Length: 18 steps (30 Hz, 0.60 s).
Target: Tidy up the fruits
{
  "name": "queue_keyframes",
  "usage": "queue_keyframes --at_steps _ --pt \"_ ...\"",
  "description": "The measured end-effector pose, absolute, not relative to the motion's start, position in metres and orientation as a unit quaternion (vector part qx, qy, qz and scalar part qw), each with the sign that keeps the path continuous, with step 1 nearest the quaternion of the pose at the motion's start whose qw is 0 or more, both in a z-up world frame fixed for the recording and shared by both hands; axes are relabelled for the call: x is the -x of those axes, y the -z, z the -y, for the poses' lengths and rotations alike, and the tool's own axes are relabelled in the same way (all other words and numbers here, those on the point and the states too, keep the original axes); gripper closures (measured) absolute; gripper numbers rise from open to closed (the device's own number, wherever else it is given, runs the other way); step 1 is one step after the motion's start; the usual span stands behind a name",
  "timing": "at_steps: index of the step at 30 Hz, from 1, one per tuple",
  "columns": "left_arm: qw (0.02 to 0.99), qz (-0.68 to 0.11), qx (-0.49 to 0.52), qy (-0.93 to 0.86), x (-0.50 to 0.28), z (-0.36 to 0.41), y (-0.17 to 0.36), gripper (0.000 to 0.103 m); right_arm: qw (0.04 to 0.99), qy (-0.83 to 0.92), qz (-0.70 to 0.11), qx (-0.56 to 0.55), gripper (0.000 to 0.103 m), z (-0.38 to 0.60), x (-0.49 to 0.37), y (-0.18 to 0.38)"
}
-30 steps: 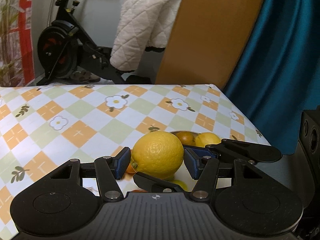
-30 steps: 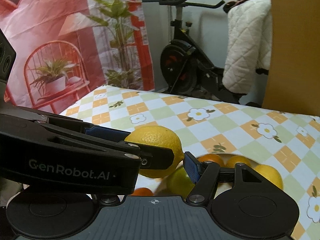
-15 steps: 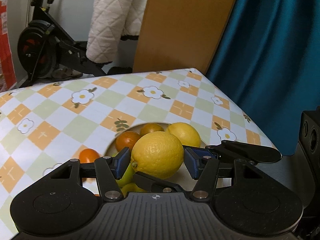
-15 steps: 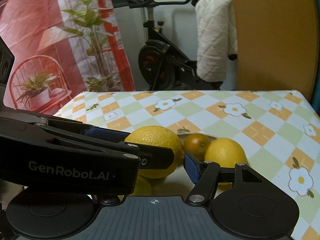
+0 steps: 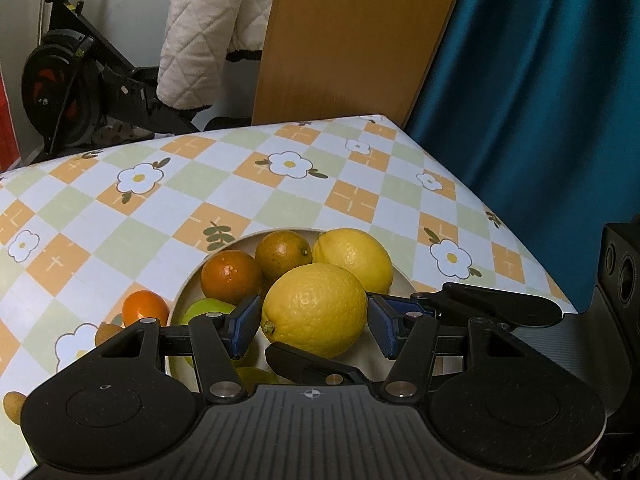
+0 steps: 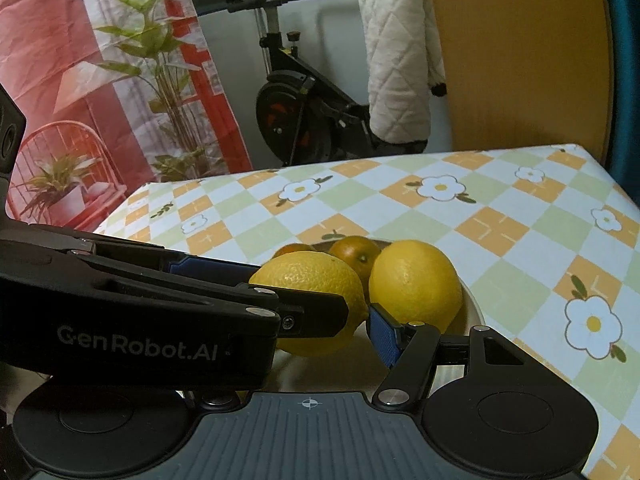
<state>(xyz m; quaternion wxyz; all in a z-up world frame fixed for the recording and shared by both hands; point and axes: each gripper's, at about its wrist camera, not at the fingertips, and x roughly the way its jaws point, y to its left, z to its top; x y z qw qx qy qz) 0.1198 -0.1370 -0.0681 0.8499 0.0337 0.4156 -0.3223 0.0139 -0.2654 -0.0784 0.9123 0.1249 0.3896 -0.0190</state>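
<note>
Here both the left gripper and right gripper clamp one lemon above the bowl.

table: checkered floral cloth | bowl of citrus | orange beside bowl

Dim indoor light, sharp focus, soft shadows, heavy fisheye warp at edges.

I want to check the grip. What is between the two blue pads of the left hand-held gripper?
A large yellow lemon sits between the pads, above the bowl. The left wrist view shows it.
</note>
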Motion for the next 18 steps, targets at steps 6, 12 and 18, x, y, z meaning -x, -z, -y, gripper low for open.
queue_keyframes --at_steps 6,12,18 --pt "0.846 -0.424 -0.034 0.322 -0.124 0.140 0.073 0.042 0.908 0.021 -0.395 -0.134 0.041 0.270 -0.015 0.085" --pt "0.844 -0.430 -0.032 0.318 -0.128 0.140 0.076 0.042 0.905 0.021 -0.401 -0.141 0.041 0.271 -0.019 0.089" --pt "0.843 -0.434 -0.028 0.317 -0.129 0.140 0.080 0.042 0.902 0.022 -0.407 -0.144 0.041 0.272 -0.020 0.092"
